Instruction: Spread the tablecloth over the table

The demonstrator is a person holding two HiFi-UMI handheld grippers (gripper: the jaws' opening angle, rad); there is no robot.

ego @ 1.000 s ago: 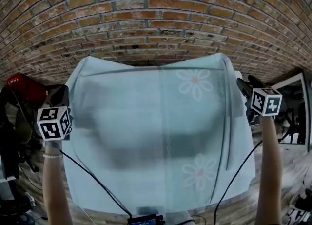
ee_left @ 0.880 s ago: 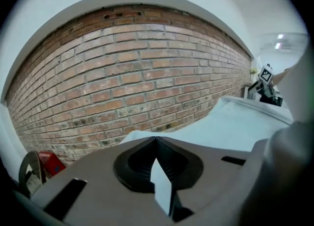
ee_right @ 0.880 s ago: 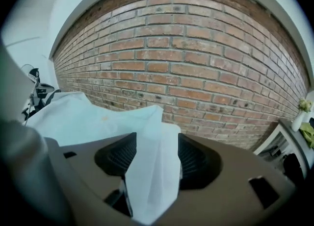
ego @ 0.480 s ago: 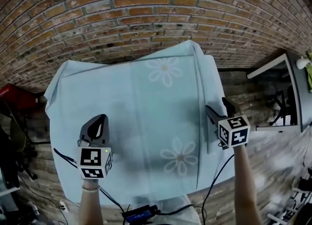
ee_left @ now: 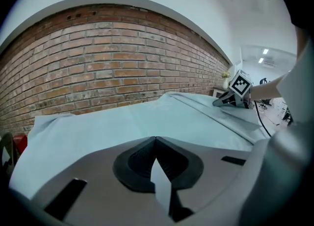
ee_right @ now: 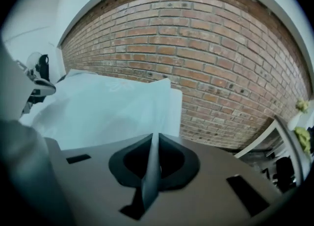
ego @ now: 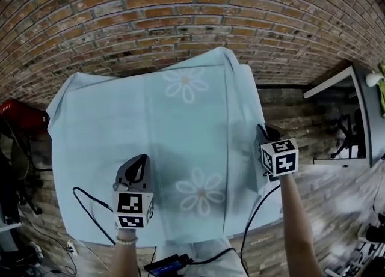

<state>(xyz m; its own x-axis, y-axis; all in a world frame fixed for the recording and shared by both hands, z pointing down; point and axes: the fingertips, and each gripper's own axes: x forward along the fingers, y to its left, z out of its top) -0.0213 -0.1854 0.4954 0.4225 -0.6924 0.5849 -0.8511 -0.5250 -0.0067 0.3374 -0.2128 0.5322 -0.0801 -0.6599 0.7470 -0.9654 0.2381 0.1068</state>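
head view, looking steeply down: a pale blue tablecloth (ego: 150,125) lies spread over nearly the whole surface beneath it, in front of a brick wall (ego: 180,11). two white daisy prints show on the cloth, one near the wall (ego: 185,83) and one near the person (ego: 198,190). the cloth's left part lies smooth. along its right side a long raised fold (ego: 237,107) runs from the far corner toward the near edge, and that far corner stands up in a peak. the left gripper (ego: 143,158) hangs over the near left part of the cloth, well inside its edges, with its marker cube (ego: 133,208) toward the person. in the left gripper view its jaws are pressed together along one thin seam, with the cloth stretching away past them. the right gripper (ego: 260,128) sits at the cloth's right edge, beside the fold, below its marker cube (ego: 279,157). its jaws have just been closing and now meet. in the right gripper view no fold of cloth can be made out between them. dark cables (ego: 90,200) trail from both grippers. a red object (ego: 21,113) lies off the cloth at left, and a white frame (ego: 337,80) at right.
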